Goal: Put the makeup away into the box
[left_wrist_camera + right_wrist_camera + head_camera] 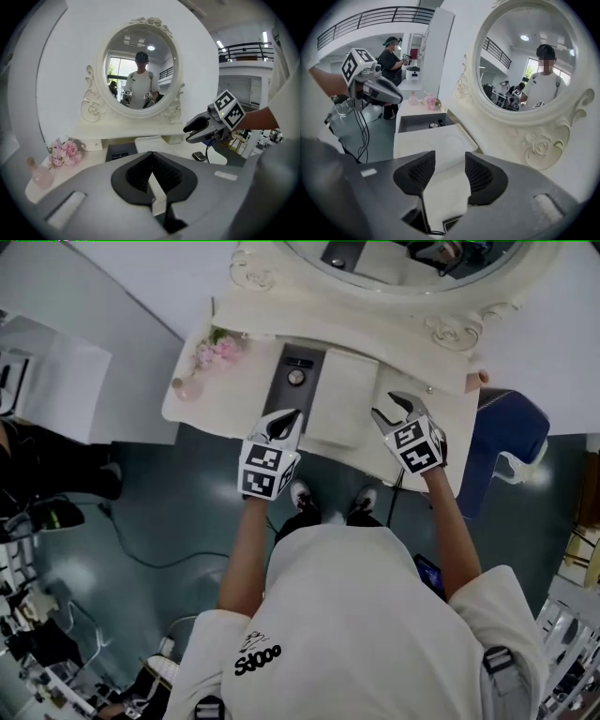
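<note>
A dark grey box [294, 382] stands open on the cream vanity table [234, 413], with small makeup items [435, 124] lying inside it. Its white lid [342, 397] lies flat just to the right. My left gripper [284, 425] hovers over the table's front edge below the box; its jaws meet at the tips, with nothing between them [151, 154]. My right gripper [394, 412] hangs over the table to the right of the lid, open and empty [450, 161]. A small dark flat item [199, 155] rests on the table beneath the right gripper.
An oval mirror [403, 263] in a carved frame rises at the back of the table. Pink flowers [221, 348] and a pink bottle [187, 386] sit at the left end. A blue chair [511, 442] stands to the right. Another person [391, 58] stands far off.
</note>
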`<state>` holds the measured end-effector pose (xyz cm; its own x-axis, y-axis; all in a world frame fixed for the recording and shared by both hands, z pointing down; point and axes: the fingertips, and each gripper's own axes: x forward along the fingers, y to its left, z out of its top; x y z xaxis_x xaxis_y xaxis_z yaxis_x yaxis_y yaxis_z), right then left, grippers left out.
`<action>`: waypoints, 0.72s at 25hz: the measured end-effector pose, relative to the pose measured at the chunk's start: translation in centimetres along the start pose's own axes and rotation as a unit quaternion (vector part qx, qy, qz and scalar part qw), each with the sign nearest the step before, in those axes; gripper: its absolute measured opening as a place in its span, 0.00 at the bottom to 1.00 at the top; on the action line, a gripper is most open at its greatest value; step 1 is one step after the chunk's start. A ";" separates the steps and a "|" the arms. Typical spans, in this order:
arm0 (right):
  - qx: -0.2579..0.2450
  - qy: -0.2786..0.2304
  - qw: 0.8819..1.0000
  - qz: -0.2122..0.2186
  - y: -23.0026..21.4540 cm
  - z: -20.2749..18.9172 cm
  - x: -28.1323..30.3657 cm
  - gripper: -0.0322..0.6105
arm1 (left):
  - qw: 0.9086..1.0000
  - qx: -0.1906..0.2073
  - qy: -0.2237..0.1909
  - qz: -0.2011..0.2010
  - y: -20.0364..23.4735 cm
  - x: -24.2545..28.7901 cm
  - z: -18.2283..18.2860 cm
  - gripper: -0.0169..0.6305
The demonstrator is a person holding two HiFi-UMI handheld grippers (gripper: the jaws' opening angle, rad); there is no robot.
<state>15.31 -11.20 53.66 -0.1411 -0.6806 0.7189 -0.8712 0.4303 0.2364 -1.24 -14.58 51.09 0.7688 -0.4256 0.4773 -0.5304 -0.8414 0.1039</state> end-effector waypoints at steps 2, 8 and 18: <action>0.019 0.008 1.000 -0.006 -0.7 -2.4 -2.0 0.37 | 1.000 0.017 0.000 -0.024 -2.2 1.3 1.1 0.06; 0.086 0.037 0.995 -0.026 -2.4 -9.9 -6.4 0.42 | 0.994 0.061 0.004 -0.085 -8.6 5.0 3.4 0.06; 0.088 0.096 0.991 0.001 -2.8 -18.3 -6.6 0.52 | 0.984 0.086 0.044 -0.148 -15.9 8.5 2.7 0.06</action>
<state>27.30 2.98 60.22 -0.0653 -0.5474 0.8343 -0.9419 0.3099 0.1296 14.67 -5.73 51.17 0.8422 -0.1299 0.5232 -0.2139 -0.9714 0.1031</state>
